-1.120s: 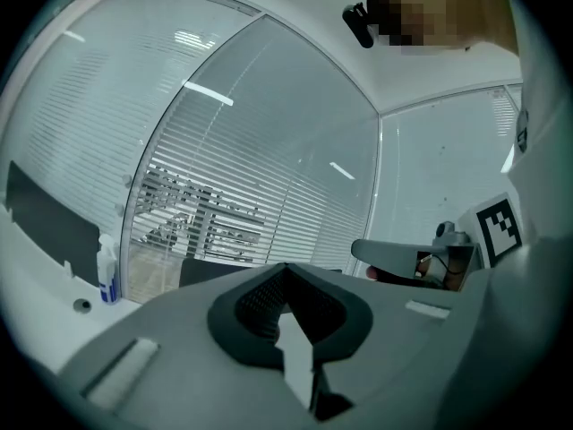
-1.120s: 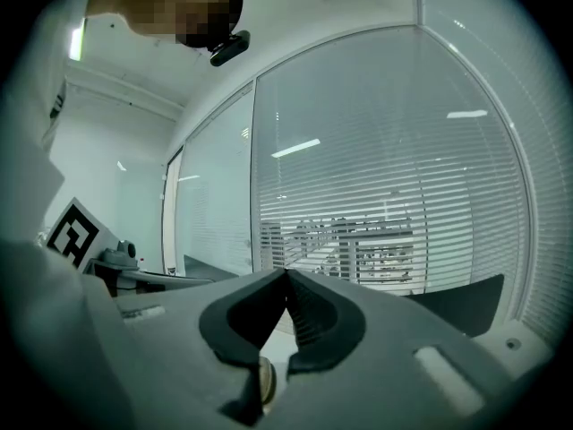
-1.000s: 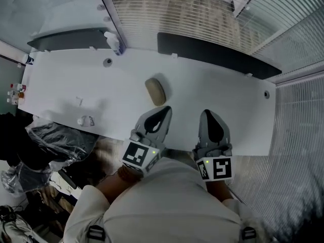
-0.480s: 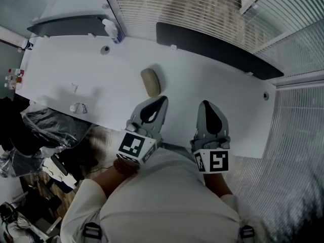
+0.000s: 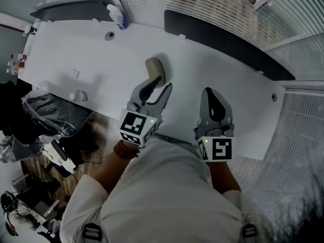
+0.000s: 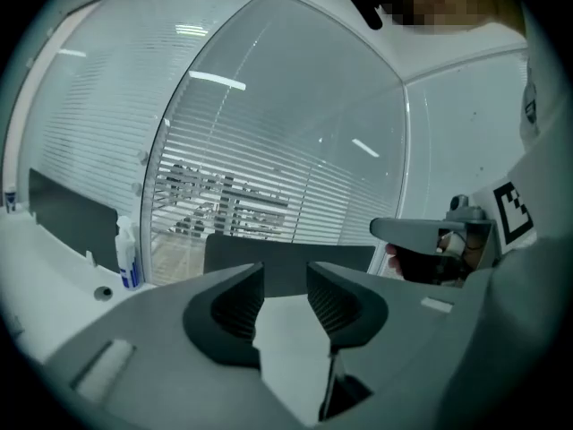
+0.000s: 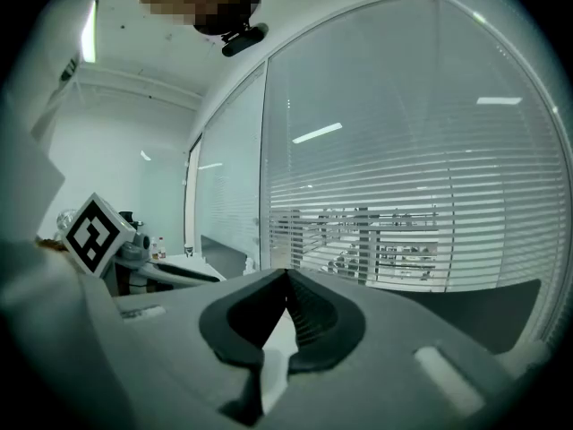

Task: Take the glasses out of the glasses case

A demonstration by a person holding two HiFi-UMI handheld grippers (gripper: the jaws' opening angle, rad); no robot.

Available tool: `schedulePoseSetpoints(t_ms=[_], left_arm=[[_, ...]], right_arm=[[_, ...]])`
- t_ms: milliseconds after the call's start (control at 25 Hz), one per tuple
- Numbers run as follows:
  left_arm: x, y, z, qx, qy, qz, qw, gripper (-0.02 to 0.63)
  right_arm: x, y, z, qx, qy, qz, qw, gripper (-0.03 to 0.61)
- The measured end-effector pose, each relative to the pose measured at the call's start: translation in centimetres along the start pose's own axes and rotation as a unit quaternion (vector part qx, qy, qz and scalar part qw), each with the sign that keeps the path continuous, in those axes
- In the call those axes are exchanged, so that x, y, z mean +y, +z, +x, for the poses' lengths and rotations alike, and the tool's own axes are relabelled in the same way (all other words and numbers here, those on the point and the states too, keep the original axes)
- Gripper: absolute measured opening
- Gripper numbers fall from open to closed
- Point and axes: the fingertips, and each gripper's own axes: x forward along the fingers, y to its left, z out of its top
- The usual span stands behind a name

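Table (image 5: 202,65): bare white top to the right of the glasses case (image 5: 155,70), free for passage. Obstacles: dark panel (image 5: 228,42) along far edge; bottle (image 5: 117,18) at far left; small items (image 5: 80,95) by near left edge

The person wears a loose cream top (image 5: 162,196) with sleeves of the same cloth. At each shoulder of the top sits a dark strap buckle (image 5: 94,232). Beyond the top's left sleeve, a reddish-brown band (image 5: 121,149) rings the wrist. Further out from the top, the left gripper (image 5: 161,85) and the right gripper (image 5: 211,91) share one build: smooth grey shells tapering to black-lined jaws. Each carries a marker cube (image 5: 135,127), white with black squares, at the end nearest the top, with a small green light (image 5: 152,119) beside it. The pads (image 6: 235,305) are black and finely ribbed. A pale strip (image 6: 106,368) marks the grey shell.
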Motion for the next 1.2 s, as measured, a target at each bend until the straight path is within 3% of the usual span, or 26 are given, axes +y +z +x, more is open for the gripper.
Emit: schedulePoseSetpoints(t_ms=[320, 440, 560, 800, 880, 1200], left_arm=[[7.0, -10.6, 4.0, 0.134, 0.049, 0.02, 0.9895, 0.321], [8.9, -14.4, 5.0, 0.176, 0.062, 0.016, 0.9824, 0.327], [10.7, -16.6, 6.8, 0.188, 0.074, 0.016, 0.9792, 0.328], [13.3, -19.5, 10.1, 0.214, 0.112, 0.02, 0.9702, 0.43], [14.3, -20.2, 10.5, 0.224, 0.127, 0.019, 0.9661, 0.437], [16.2, -22.7, 10.2, 0.244, 0.138, -0.028, 0.9595, 0.457]], right_arm=[[2.3, -4.7, 4.9, 0.029, 0.05, -0.014, 0.998, 0.0], [3.5, -7.0, 7.0, 0.045, 0.077, -0.018, 0.996, 0.0], [4.3, -9.6, 9.0, 0.063, 0.098, -0.039, 0.992, 0.0], [4.3, -14.1, 11.5, 0.082, 0.116, -0.057, 0.988, 0.0], [4.3, -15.1, 12.0, 0.086, 0.119, -0.054, 0.988, 0.0], [5.0, -16.8, 12.5, 0.09, 0.132, -0.045, 0.986, 0.0]])
